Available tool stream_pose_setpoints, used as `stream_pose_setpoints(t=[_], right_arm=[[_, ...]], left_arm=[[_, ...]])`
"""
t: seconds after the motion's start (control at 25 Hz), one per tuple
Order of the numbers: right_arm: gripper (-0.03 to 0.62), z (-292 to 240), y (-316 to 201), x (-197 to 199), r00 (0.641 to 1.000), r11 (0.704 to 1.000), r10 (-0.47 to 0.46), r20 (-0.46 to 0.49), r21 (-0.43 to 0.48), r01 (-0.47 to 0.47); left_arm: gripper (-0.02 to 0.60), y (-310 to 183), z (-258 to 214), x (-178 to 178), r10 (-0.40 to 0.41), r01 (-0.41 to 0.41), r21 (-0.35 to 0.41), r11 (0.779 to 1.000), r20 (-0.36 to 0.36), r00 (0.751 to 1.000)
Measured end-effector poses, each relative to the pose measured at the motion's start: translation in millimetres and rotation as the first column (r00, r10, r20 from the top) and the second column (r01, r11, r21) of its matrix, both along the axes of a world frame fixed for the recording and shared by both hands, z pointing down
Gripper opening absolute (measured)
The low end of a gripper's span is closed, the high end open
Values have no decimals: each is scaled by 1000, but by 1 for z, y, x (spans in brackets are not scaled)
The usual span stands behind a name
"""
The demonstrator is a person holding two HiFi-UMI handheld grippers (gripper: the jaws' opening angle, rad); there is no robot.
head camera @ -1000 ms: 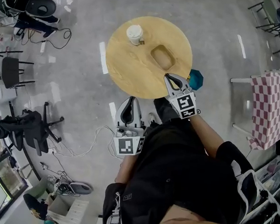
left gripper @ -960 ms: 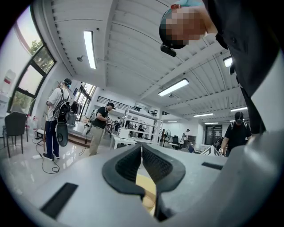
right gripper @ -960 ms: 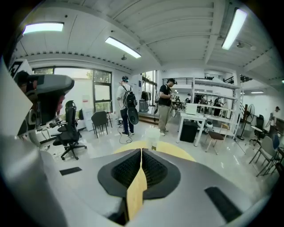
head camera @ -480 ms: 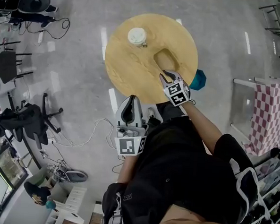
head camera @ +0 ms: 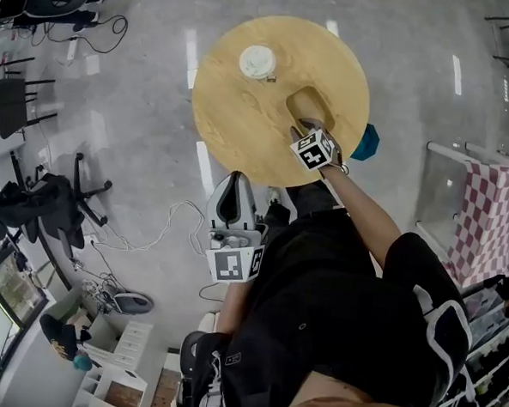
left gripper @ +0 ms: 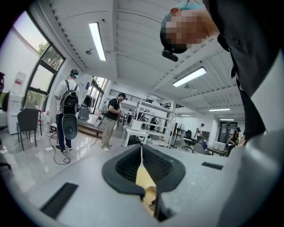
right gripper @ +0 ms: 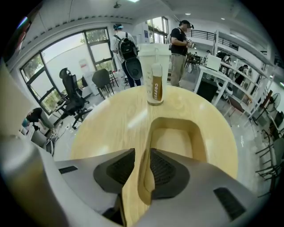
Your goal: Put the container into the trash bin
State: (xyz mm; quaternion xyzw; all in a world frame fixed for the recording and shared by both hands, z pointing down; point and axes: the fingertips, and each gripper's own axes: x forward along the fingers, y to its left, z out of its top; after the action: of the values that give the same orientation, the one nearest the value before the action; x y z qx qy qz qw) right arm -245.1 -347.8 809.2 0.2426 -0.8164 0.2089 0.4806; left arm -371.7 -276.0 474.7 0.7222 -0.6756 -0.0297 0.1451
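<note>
Container (head camera: 308,107) sits on the round table (head camera: 234,111), right of centre, not yet lifted. Right gripper (head camera: 308,127) is at its near rim, jaws opening, rim between them but unclamped. Left gripper (head camera: 235,182) is closed, empty, off the table. Grasp, carry and drop all remain.

Bright ceiling strip lights (left gripper: 98,42), glare streaks on floor (head camera: 147,132), fisheye edges
</note>
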Motion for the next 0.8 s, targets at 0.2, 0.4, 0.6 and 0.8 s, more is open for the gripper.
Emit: stream_pose_setpoints(t=[0.2, 0.4, 0.6, 0.8], right_arm=[[110, 18, -9, 3, 998, 998, -1, -55, -59, -2], [77, 23, -8, 5, 997, 998, -7, -81, -58, 3], [56, 24, 3, 12, 994, 999, -12, -106, -35, 8], [37, 16, 10, 23, 990, 999, -41, -135, 24, 44]], left_arm=[[18, -13, -1, -9, -19, 19, -15, 1000, -2, 1000], [18, -7, -3, -13, -29, 29, -14, 999, -5, 1000], [18, 10, -5, -12, -26, 26, 1, 1000, -3, 1000], [18, 26, -10, -8, -19, 19, 28, 999, -3, 1000]])
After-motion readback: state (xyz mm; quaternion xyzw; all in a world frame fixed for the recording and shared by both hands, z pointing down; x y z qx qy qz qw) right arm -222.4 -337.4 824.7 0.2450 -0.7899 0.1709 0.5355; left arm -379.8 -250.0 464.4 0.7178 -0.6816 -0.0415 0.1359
